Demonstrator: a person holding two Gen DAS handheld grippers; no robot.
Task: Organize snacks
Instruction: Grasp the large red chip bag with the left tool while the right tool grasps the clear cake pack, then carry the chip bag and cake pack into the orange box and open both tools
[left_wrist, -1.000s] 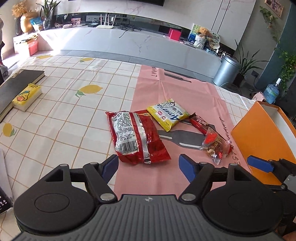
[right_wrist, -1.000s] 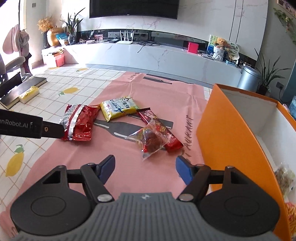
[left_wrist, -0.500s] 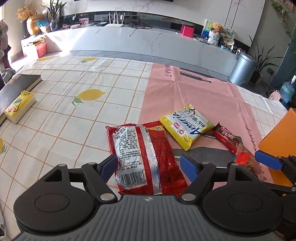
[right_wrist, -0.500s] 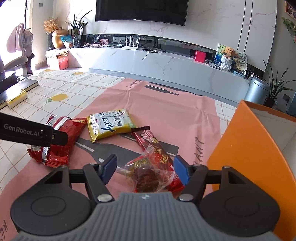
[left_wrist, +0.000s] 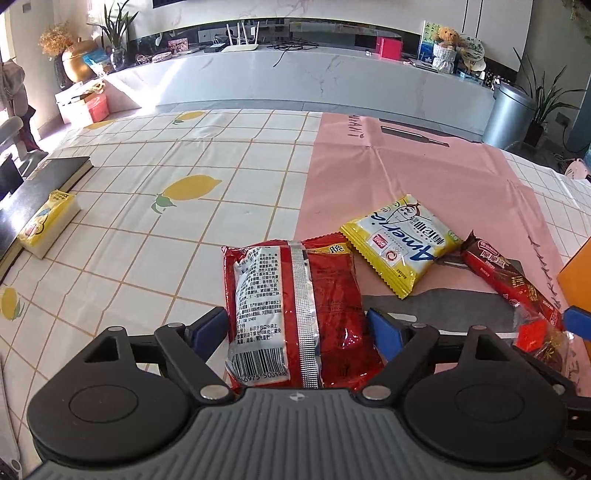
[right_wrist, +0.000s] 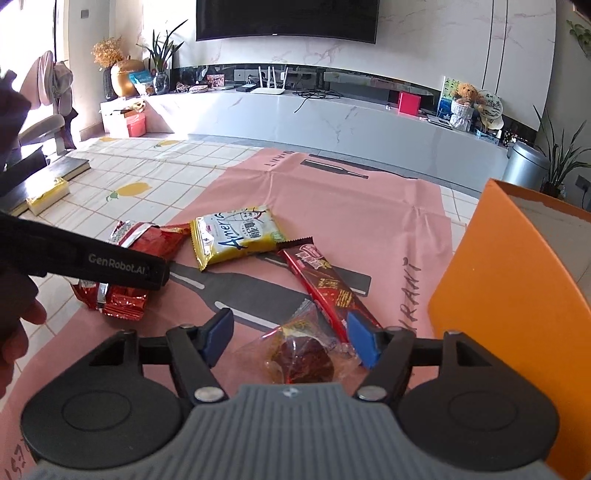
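Our left tongs (left_wrist: 297, 326) stand open astride the red packet (left_wrist: 295, 314); our right tongs (right_wrist: 291, 332) stand open around the clear candy bag (right_wrist: 301, 360), near the surface's right edge beside the orange box (right_wrist: 517, 295).

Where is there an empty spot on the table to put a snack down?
The lemon tablecloth is bare between the tissue pack and the red bag. The pink mat is bare beyond the yellow packet, toward its far edge. It is crowded near the grippers: red bag, yellow packet, chocolate bar, clear candy pack, then the orange box.
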